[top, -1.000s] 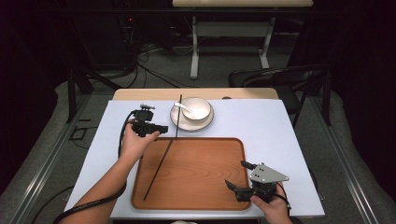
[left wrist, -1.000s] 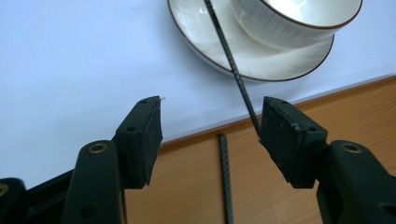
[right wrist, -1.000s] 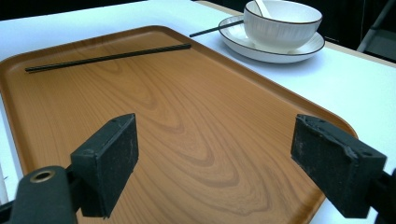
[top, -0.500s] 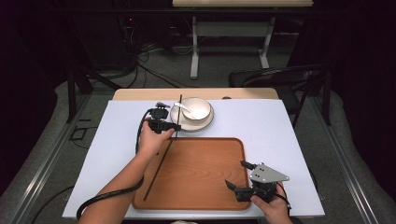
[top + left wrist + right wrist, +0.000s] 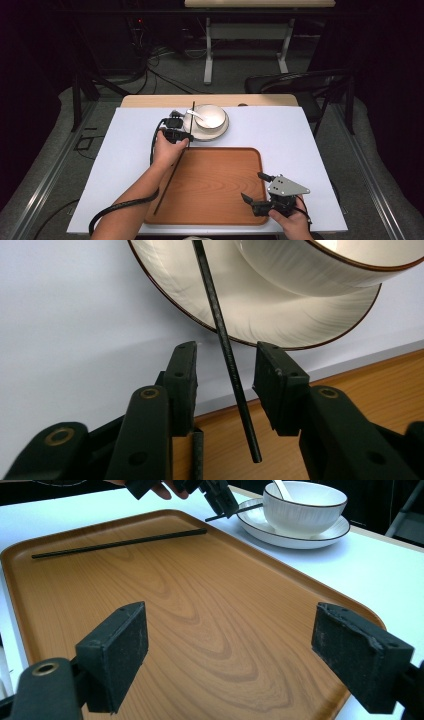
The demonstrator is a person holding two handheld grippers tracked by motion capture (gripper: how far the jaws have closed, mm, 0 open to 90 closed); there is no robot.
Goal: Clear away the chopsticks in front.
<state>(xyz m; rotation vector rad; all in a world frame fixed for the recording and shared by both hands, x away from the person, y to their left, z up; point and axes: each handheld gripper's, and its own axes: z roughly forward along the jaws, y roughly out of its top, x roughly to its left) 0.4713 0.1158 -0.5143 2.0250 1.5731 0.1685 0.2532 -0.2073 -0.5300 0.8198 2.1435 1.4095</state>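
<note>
A white-covered counter [image 5: 310, 150] carries a brown wooden tray [image 5: 220, 185] near the person's side, and a white plate [image 5: 220, 132] with a dark rim just beyond the tray's far edge. A white bowl [image 5: 212, 116] sits on the plate, and a white spoon [image 5: 196, 115] rests in the bowl. The left tool [image 5: 181, 136] is held by the left hand [image 5: 167, 150] at the tray's far left corner, just beside the plate's left edge. In the left gripper view its jaws stand partly open, one on either side of a thin black chopstick [image 5: 225, 347] that passes between them without touching either pad; this chopstick runs up over the plate's rim, its near end hanging free above the tray's edge. A second black chopstick [image 5: 120, 542] lies flat on the tray along its left side, seen in the right gripper view as a long dark line ending near the tray's far corner. The right tool [image 5: 257, 190] is held by the right hand [image 5: 290, 222] over the tray's near right corner, a grey three-cornered plate on top of it. Its jaws are spread wide apart with nothing between them, pointing across the bare wood of the tray toward the bowl.
</note>
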